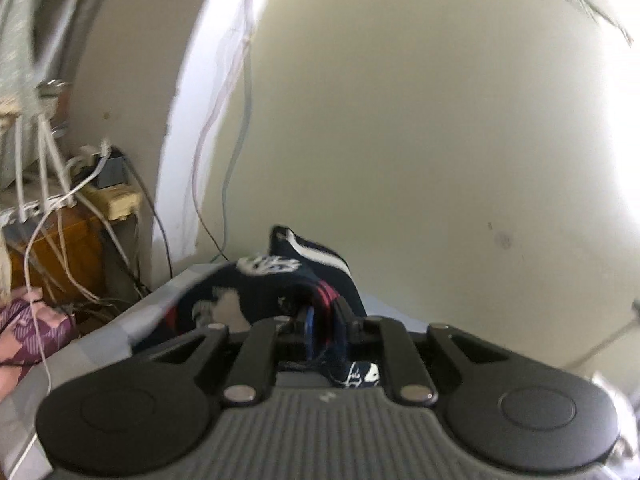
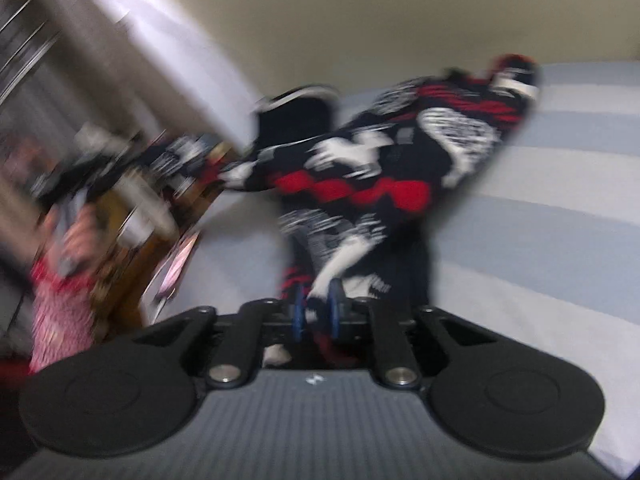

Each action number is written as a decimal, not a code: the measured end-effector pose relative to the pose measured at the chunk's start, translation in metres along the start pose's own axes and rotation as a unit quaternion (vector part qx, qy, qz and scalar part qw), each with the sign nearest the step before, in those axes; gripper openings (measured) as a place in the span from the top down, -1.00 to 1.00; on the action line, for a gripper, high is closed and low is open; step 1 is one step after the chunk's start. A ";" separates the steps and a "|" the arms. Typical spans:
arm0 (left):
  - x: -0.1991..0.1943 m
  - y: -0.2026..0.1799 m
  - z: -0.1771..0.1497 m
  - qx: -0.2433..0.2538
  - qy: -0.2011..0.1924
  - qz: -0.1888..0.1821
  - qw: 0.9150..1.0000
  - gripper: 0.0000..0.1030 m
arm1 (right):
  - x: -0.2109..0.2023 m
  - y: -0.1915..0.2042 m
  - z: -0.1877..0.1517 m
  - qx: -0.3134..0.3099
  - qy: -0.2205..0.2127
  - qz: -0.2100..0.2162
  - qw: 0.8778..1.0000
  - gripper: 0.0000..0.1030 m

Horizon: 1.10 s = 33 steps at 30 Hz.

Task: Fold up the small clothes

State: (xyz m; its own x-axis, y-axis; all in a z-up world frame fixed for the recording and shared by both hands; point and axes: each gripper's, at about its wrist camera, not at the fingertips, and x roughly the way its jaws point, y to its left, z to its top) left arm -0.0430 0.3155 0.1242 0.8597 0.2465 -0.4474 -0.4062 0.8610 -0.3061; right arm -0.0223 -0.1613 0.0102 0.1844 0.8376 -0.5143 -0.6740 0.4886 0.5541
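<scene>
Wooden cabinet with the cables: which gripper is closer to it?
Left. The left gripper holds the garment near the cabinet; the right gripper holds it farther across the bed.

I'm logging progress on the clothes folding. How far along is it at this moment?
Early. Nothing looks folded yet. In hand: the left gripper and the right gripper each pinch the dark patterned garment, lifted and bunched above the striped bed. Left: spreading it flat, folding it, setting it down.

Garment (image 2: 384,168) on bed (image 2: 540,220)
</scene>
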 end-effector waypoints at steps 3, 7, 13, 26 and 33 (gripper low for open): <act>0.015 -0.018 -0.015 0.029 0.025 -0.001 0.999 0.00 | -0.024 -0.008 0.018 -0.037 -0.035 -0.043 0.998 0.24; 0.034 -0.044 -0.037 0.066 0.053 -0.027 0.996 -0.10 | -0.052 -0.059 0.058 0.015 -0.111 -0.149 0.982 0.18; 0.079 -0.076 -0.045 0.118 0.073 -0.033 0.990 -0.31 | -0.032 -0.146 0.114 0.114 -0.141 -0.221 0.958 0.08; 0.233 -0.107 -0.087 0.226 0.181 0.014 0.957 -0.12 | 0.030 -0.157 0.135 0.046 -0.077 -0.240 0.967 0.62; 0.188 -0.125 -0.073 0.235 0.136 -0.004 0.962 0.72 | -0.082 -0.078 0.124 -0.039 -0.194 -0.223 0.955 0.68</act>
State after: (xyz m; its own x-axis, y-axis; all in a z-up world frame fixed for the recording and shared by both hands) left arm 0.1465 0.2214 0.0172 0.7236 0.1690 -0.6692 -0.1598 0.9842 0.0758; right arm 0.1035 -0.2383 0.0902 0.7062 0.5854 -0.3983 -0.5145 0.8107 0.2793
